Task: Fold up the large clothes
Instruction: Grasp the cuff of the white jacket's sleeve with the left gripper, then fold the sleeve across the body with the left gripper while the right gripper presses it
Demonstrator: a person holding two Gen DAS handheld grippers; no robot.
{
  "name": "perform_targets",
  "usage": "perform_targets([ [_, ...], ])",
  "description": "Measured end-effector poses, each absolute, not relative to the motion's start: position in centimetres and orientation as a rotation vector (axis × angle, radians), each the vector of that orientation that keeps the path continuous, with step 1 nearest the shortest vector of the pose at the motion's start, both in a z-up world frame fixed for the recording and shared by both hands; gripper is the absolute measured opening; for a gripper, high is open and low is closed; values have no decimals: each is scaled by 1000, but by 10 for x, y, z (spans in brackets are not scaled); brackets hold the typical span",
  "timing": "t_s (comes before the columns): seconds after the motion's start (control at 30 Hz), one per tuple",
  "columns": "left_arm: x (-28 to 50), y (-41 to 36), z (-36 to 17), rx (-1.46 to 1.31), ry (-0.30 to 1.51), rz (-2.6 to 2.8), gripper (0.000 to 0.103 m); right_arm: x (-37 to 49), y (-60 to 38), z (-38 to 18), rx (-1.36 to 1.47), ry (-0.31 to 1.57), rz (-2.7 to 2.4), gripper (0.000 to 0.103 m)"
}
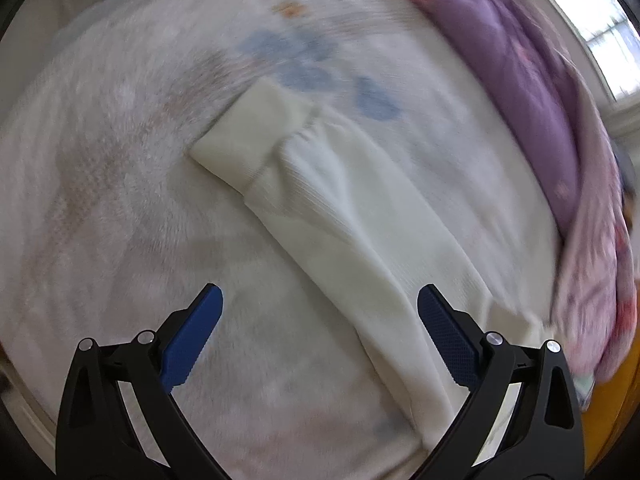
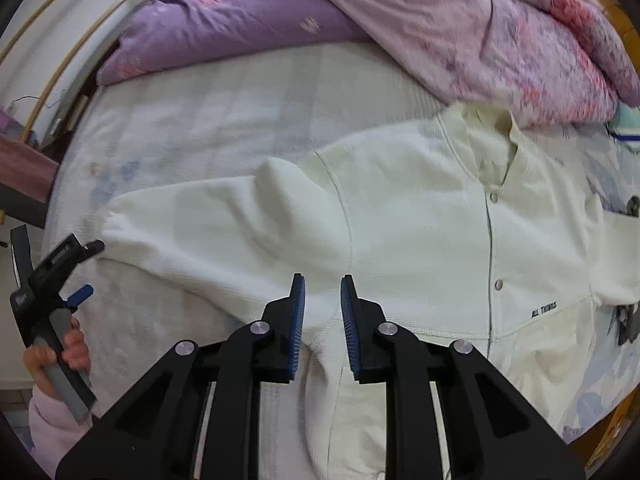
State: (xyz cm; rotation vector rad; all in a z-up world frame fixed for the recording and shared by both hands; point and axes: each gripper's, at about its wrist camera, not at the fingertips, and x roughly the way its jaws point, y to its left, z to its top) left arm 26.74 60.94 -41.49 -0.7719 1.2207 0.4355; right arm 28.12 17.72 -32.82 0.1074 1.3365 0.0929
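**Inspector:** Presently, the cream jacket lies flat on the bed, front up, snaps closed down the placket. In the right wrist view its collar points up toward the pink quilt, so the body's long axis runs top to bottom of that picture.

**Clerk:** And the sleeve?

**Inspector:** One sleeve stretches away from the shoulder toward the left edge of the picture, roughly crosswise to the body, with a raised fold near the shoulder seam. In the left wrist view the same sleeve runs on a diagonal, its ribbed cuff at the upper left end, lying on the bed's white cover.

**Clerk:** Claw states?

**Inspector:** The left claw stands spread wide, both blue pads clear of the cloth, with the sleeve passing under the right-hand pad's side. It points steeply down at the bed. The right claw is drawn nearly together, a narrow gap left between the pads; no cloth shows in that gap, and the underarm fabric lies just below the tips. It too points steeply down.

**Clerk:** The hand?

**Inspector:** The left hand, in a pale pink cuff, grips its tool's handle at the sleeve's far end, beside the bed edge. A purple pillow sits at the head of the bed.
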Motion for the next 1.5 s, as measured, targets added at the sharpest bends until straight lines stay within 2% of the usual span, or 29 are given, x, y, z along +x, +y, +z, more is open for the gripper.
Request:
perform_targets([
  [0.23, 290, 653, -468, -853, 1162, 577, 97, 277, 187, -369, 30, 1407, 68, 15],
  [0.33, 297, 671, -476, -845, 1142, 649, 88, 277, 192, -383, 8, 1426, 70, 15],
  [0.43, 312, 670, -471, -716, 1179, 624, 66, 280, 195, -397, 0, 1436, 67, 15],
  [0.5, 323, 658, -460, -585, 1203, 583, 38, 284, 196, -402, 13, 1436, 66, 14],
  [0.57, 333, 641, -442, -417, 1208, 564, 27, 289, 196, -404, 18, 1428, 78, 11],
  [0.63, 334, 633, -425, -333, 1194, 585, 25, 294, 195, -406, -1, 1435, 68, 10],
  [0.8, 321, 638, -389, -340, 1164, 608, 24, 301, 184, -416, 47, 1455, 92, 7],
  [0.93, 320, 629, -381, -328, 1165, 624, 24, 305, 182, -471, 236, 1571, 228, 6],
  [0.97, 317, 631, -378, -309, 1166, 626, 24, 303, 180, -495, 270, 1599, 219, 5],
  [1.0, 315, 627, -374, -309, 1167, 619, 24, 302, 179, -511, 281, 1613, 202, 0],
  [1.03, 312, 623, -368, -322, 1163, 607, 24, 302, 175, -520, 322, 1591, 195, 0],
  [1.13, 300, 605, -342, -250, 1120, 606, 24, 299, 163, -520, 443, 1581, 172, 0],
  [1.5, 287, 502, -232, -198, 978, 511, 24, 293, 163, -515, 422, 1549, 192, 0],
])
